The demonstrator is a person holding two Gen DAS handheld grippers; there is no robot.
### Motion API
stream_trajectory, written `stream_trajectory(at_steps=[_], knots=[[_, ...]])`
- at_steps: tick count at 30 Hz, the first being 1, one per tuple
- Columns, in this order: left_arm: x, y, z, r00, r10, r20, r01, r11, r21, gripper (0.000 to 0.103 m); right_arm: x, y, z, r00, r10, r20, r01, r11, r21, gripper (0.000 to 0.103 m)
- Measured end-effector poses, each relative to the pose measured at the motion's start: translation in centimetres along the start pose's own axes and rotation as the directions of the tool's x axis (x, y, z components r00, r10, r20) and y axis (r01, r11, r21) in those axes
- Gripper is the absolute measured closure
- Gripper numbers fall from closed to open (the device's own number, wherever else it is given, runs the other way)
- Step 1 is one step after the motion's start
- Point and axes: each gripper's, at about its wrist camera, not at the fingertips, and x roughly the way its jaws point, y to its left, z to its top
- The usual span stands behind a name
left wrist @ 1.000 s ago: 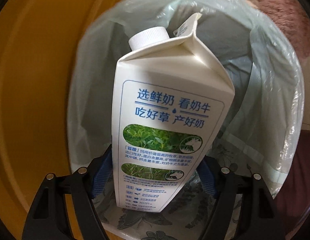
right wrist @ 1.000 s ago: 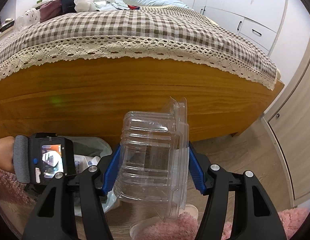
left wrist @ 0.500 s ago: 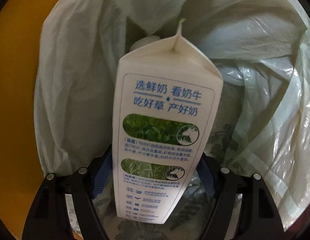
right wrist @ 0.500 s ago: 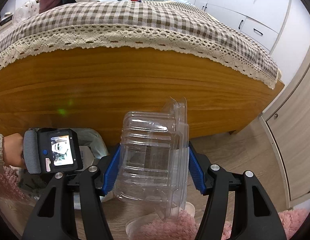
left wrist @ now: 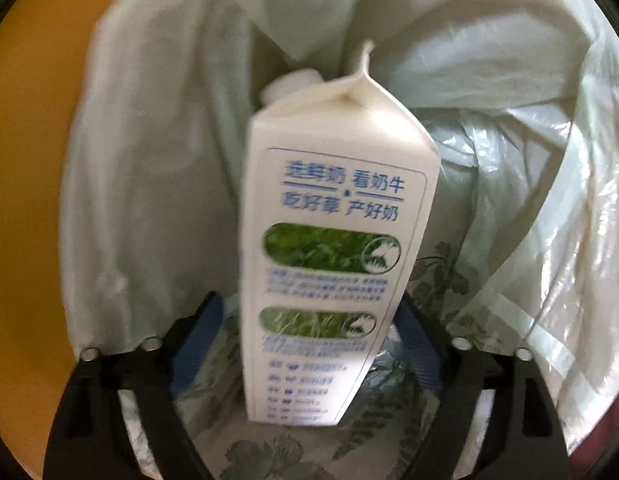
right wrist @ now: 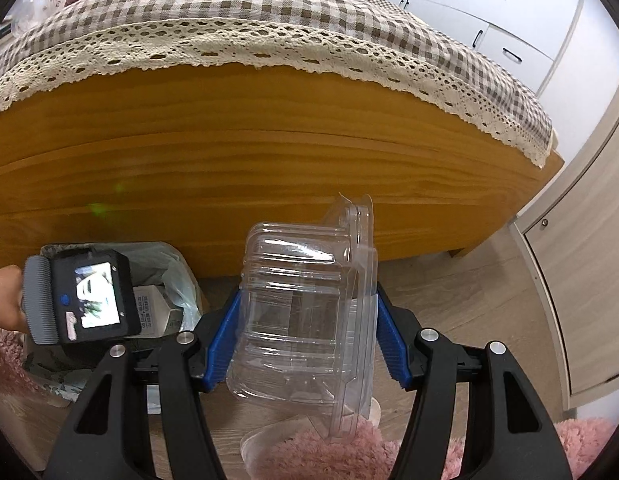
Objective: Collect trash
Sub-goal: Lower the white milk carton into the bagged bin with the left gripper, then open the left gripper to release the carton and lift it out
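Note:
A white milk carton (left wrist: 333, 240) with blue print and a screw cap hangs top-down inside the pale green trash bag (left wrist: 149, 160). My left gripper (left wrist: 309, 332) points down into the bag and its jaws are opening. The carton is between them, blurred, with a gap to each blue pad. In the right wrist view the carton (right wrist: 153, 312) pokes into the lined bin (right wrist: 177, 276) under the left gripper's camera. My right gripper (right wrist: 305, 336) is shut on a clear plastic clamshell box (right wrist: 301, 312), held above the floor.
A wooden bed frame (right wrist: 269, 168) with a checked, lace-edged cover (right wrist: 269, 20) stands just behind the bin. A pink fluffy rug (right wrist: 329, 448) lies below the right gripper. White cupboards (right wrist: 489, 40) are at the back right, with bare wood floor (right wrist: 469, 300) in front.
The left gripper sank deeper into the bag, then its jaws spread off the carton, which now looks blurred and lower. The right gripper kept its grip and barely moved.

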Motion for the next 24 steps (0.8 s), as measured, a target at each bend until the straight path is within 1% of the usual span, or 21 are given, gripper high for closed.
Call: stream_trajectory(at_steps=[1,2,5,9,10,11,12,13,14,16,17,19,21,23,24], knots=[[-0.4,0.2,-0.3,1.000,-0.002,0.006,0.002,1.000,-0.005,0.018,-0.1,0.1,0.0,1.000,0.001,0.004,-0.001,1.000,-0.003,0.043],[-0.8,-0.2,-1.4,1.000,-0.006,0.013,0.006,1.000,-0.015,0.018,-0.2,0.2,-0.1,1.000,0.002,0.006,-0.002,1.000,-0.004,0.043],[-2.8,0.6,-2.2,1.000,-0.013,0.029,0.014,0.999,-0.038,0.018,-0.6,0.2,-0.1,1.000,0.004,0.016,-0.004,1.000,0.000,0.043],[-4.9,0.8,-2.8,0.995,-0.011,0.095,0.019,0.996,-0.082,0.018,-1.0,0.1,0.0,1.000,0.011,0.029,-0.011,1.000,0.004,0.043],[-5.1,0.7,-3.2,0.994,-0.007,0.107,0.017,0.996,-0.091,0.026,-1.1,0.1,0.0,0.999,0.012,0.032,-0.012,1.000,0.003,0.043],[-5.0,0.7,-3.2,0.994,-0.003,0.113,0.015,0.995,-0.103,0.054,-1.2,0.2,0.0,0.999,0.013,0.036,-0.013,1.000,0.003,0.043],[-4.9,0.8,-3.1,0.994,-0.002,0.109,0.015,0.993,-0.113,0.069,-1.3,0.2,0.0,0.999,0.013,0.039,-0.013,1.000,0.003,0.043],[-4.4,1.0,-3.1,0.995,-0.019,0.101,0.033,0.989,-0.141,0.090,-1.4,0.2,0.0,0.999,0.013,0.041,-0.013,1.000,0.003,0.043],[-4.0,1.3,-3.1,0.994,-0.039,0.098,0.054,0.986,-0.158,0.095,-1.4,0.2,0.0,0.999,0.014,0.043,-0.014,1.000,0.004,0.043],[-2.9,1.8,-3.4,0.994,-0.053,0.098,0.070,0.980,-0.187,0.095,-1.4,0.0,0.0,0.999,0.015,0.045,-0.016,1.000,0.007,0.043],[-2.5,2.1,-3.5,0.993,-0.051,0.109,0.072,0.977,-0.200,0.096,-1.4,0.0,0.0,0.999,0.015,0.046,-0.016,1.000,0.007,0.043],[-2.0,2.9,-3.6,0.991,-0.055,0.119,0.082,0.969,-0.235,0.102,-1.6,0.0,-0.1,0.999,0.016,0.049,-0.016,1.000,0.005,0.043],[-1.1,4.3,-4.4,0.990,-0.071,0.126,0.103,0.956,-0.274,0.102,-1.6,0.0,-0.2,0.999,0.015,0.050,-0.016,1.000,0.002,0.043],[-0.8,5.4,-4.9,0.985,-0.100,0.139,0.139,0.940,-0.312,0.102,-1.6,0.1,-0.2,0.999,0.014,0.048,-0.014,1.000,-0.001,0.043],[-0.6,5.5,-5.2,0.984,-0.110,0.143,0.151,0.936,-0.317,0.102,-1.6,0.1,-0.2,0.999,0.014,0.048,-0.014,1.000,-0.002,0.043]])
